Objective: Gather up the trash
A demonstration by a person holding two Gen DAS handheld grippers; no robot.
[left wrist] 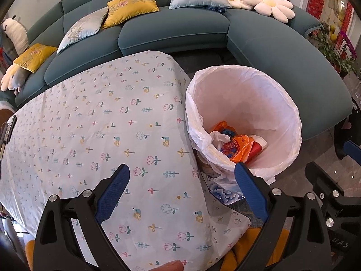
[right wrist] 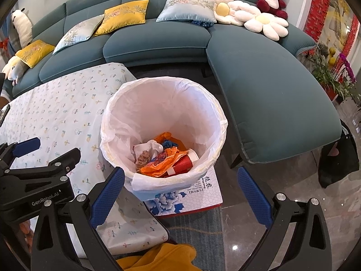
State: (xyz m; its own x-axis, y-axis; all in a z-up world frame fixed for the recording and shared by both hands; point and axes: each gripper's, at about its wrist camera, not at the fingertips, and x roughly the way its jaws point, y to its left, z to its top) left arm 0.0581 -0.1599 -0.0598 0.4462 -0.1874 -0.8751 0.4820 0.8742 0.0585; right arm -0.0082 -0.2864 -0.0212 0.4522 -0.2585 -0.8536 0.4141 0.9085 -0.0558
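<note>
Left hand-held gripper (left wrist: 180, 194) and right hand-held gripper (right wrist: 180, 194) both hang released, nothing between the fingers. Trash (right wrist: 164, 155) lies in the lined bin (right wrist: 216, 110) at frame centre, set against the desk (left wrist: 90, 124) edge, presumably for easy dropping.

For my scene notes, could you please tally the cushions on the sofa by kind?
Yellow cushions: 2
Pale blue cushions: 2
White daisy-shaped cushions: 2
Total: 6
</note>
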